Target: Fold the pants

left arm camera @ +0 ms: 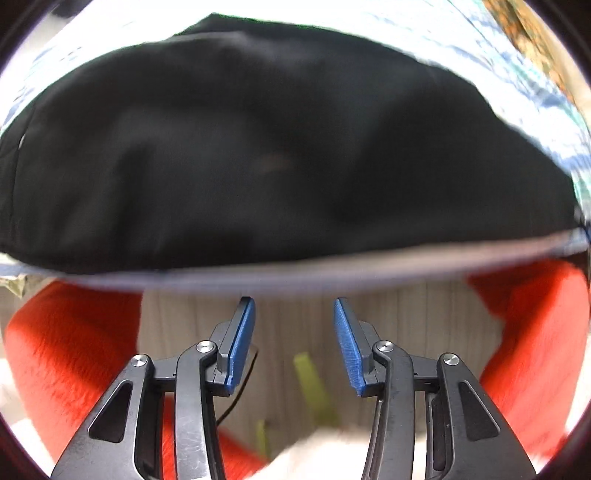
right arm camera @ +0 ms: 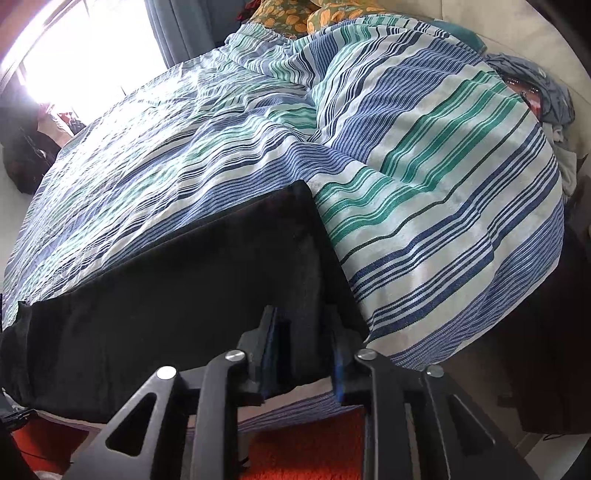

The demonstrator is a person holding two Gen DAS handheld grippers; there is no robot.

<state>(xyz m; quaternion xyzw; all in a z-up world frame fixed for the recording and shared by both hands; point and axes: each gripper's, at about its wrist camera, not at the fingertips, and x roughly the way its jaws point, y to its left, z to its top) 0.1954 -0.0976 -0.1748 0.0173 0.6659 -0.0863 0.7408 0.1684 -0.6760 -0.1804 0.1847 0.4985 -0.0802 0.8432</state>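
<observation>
Black pants (left arm camera: pixel 277 147) lie flat on a striped bedspread, filling most of the left wrist view. My left gripper (left arm camera: pixel 294 306) is open and empty, just short of the bed's near edge, below the pants. In the right wrist view the pants (right arm camera: pixel 184 288) lie along the bed's near edge, with one end's corner pointing up the bed. My right gripper (right arm camera: pixel 304 332) is open, its blue-padded fingers (right arm camera: pixel 271 343) standing either side of the pants' near edge, not closed on it.
The blue, green and white striped bedspread (right arm camera: pixel 424 192) covers the bed. Orange patterned pillows (right arm camera: pixel 295 14) lie at the far end, a pile of clothes (right arm camera: pixel 546 96) at the right. An orange rug (right arm camera: pixel 306 443) and wood floor (left arm camera: pixel 295 325) lie below the bed edge.
</observation>
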